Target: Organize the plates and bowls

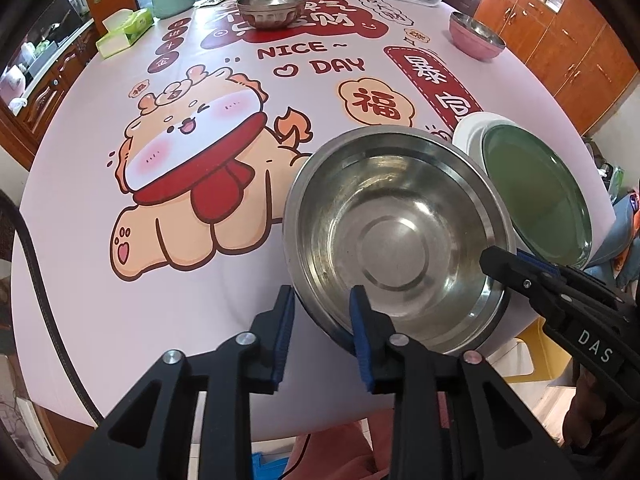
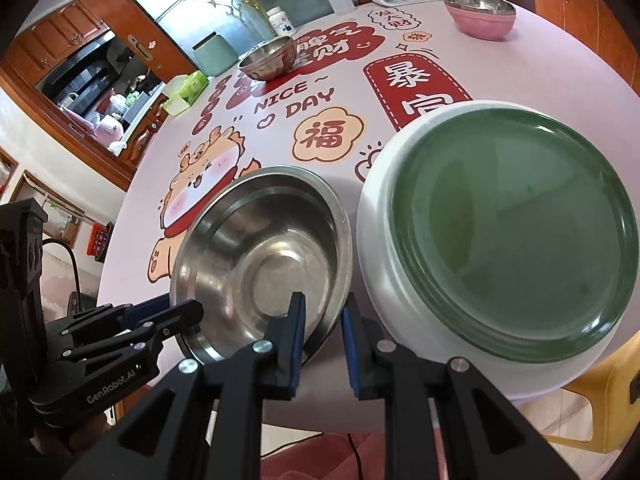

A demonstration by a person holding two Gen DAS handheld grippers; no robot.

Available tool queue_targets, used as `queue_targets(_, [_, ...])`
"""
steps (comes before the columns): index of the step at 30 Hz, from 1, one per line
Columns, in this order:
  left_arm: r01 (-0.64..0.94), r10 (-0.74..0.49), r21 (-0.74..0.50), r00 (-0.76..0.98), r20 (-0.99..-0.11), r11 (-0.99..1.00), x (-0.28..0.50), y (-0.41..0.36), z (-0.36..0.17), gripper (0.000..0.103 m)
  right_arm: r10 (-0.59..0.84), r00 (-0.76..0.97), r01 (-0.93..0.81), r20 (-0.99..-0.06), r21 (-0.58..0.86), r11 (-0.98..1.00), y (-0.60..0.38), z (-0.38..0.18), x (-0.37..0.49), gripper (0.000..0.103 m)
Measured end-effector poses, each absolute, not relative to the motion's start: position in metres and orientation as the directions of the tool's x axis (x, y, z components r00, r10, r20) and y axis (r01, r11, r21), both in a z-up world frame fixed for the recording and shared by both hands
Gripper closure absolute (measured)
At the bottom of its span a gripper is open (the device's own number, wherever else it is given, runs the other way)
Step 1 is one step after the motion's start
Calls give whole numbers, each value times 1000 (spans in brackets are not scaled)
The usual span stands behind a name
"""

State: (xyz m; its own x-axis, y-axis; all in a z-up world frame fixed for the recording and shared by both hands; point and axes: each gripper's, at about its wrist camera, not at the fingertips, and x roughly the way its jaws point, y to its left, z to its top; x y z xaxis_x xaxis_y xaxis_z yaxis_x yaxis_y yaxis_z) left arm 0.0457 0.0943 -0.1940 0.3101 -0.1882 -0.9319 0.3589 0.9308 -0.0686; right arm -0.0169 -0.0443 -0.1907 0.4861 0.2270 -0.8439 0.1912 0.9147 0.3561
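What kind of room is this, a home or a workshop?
Most likely a home dining room beside a kitchen: a round table under a cartoon cloth holds bowls and plates, wooden cabinets line the wall, and a kitchen counter shows through a doorway.

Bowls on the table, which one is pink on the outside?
The pink bowl at the far right of the table, steel inside. The near bowl and the far middle bowl are bare steel all over.
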Motion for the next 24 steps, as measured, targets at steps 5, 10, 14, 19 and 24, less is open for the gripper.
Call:
queue_targets(5, [350, -182, -61, 324, -928, 935, 45, 97, -192, 69, 219, 483, 190, -848, 346, 919, -45, -187, -18, 76])
queue_targets(10, [329, -176, -55, 350, -920, 943, 42, 106, -188, 61, 196, 505, 192, -841, 331, 924, -45, -178, -24, 66])
queue_targets(14, [333, -173, -40, 380, -908, 942, 38, 110, -180, 57, 183, 514, 191, -838, 320, 928, -45, -172, -30, 65])
queue_targets(19, [356, -194, -37, 418, -888, 934, 29, 110, -167, 57, 170, 541, 186, -823, 314, 931, -46, -159, -37, 61])
queue_targets(24, [371, -195, -19, 444, -874, 928, 24, 108, -156, 55, 153, 570, 179, -807, 304, 936, -50, -144, -39, 58])
